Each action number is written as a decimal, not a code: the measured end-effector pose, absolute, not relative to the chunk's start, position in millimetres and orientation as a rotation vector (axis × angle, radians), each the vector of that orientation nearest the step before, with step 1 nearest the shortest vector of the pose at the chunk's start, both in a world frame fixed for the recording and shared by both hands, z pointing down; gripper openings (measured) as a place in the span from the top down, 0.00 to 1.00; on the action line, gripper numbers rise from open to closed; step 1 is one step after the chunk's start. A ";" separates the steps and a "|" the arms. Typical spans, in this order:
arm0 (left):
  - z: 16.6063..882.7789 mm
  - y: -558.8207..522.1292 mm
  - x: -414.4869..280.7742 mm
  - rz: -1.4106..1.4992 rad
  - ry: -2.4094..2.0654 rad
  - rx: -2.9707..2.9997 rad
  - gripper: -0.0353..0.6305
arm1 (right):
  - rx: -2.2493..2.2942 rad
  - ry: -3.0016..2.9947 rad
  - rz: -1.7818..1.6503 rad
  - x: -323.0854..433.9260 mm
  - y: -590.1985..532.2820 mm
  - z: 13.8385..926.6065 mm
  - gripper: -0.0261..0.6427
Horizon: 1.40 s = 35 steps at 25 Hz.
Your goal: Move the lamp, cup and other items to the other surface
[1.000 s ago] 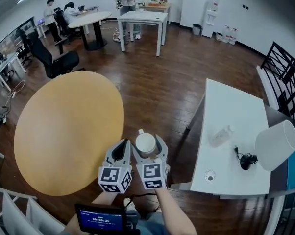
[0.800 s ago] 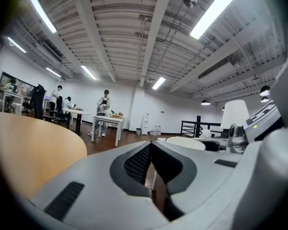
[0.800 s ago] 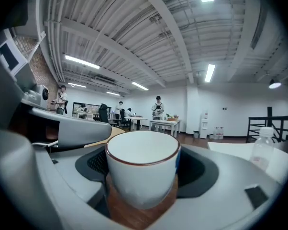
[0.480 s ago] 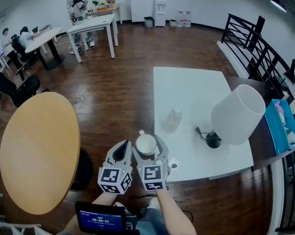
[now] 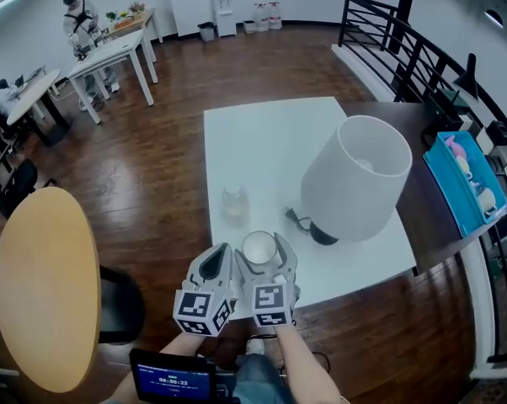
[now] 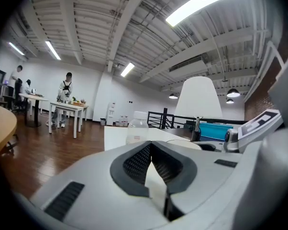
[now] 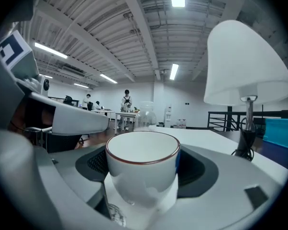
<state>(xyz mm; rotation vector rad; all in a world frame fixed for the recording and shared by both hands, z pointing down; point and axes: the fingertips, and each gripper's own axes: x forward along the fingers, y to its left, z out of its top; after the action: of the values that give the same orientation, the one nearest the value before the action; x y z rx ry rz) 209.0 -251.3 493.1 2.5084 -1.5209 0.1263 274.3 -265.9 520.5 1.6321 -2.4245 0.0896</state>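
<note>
My right gripper (image 5: 260, 257) is shut on a white cup (image 5: 258, 247) with a dark red rim, which sits upright between the jaws (image 7: 143, 169). It hovers over the near edge of the white table (image 5: 262, 133). Close on its left, my left gripper (image 5: 213, 266) is shut and holds nothing; its pads meet in the left gripper view (image 6: 156, 174). A lamp with a large white shade (image 5: 354, 179) and a black base (image 5: 322, 235) stands on that table to the right. A clear bottle (image 5: 233, 204) stands just beyond the grippers.
A round wooden table (image 5: 43, 284) is at the left, with a black seat (image 5: 119, 305) beside it. A dark side surface carries a teal bin (image 5: 464, 179) at the right, in front of a black railing (image 5: 422, 49). A person (image 5: 78, 19) stands by far white desks.
The view has swung from the round wooden table to the white table. Both grippers, with the cup still held, now reach over the white table's near edge, close to the bottle and lamp.
</note>
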 end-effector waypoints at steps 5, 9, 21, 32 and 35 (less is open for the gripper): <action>505.1 -263.4 234.7 0.159 -1.488 2.523 0.94 | 1.643 -2.408 0.120 296.4 -276.7 538.1 0.39; 512.8 -273.0 239.6 0.172 -1.501 2.513 0.94 | 1.637 -2.406 0.147 305.5 -283.1 552.1 0.39; 522.7 -276.0 231.1 0.199 -1.530 2.475 0.94 | 1.716 -2.431 0.180 314.1 -281.8 554.7 0.33; 502.2 -260.0 222.3 0.165 -1.512 2.501 0.94 | 1.758 -2.391 0.021 314.4 -260.6 498.1 0.33; 490.2 -254.1 208.6 0.139 -1.515 2.506 0.93 | 1.731 -2.417 -0.005 293.4 -250.0 471.6 0.39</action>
<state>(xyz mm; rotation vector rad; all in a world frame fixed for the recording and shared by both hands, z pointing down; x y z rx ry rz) 208.6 -254.1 490.2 2.5064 -1.5154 0.1390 293.4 -250.0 471.6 1.7314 -2.4171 -0.0048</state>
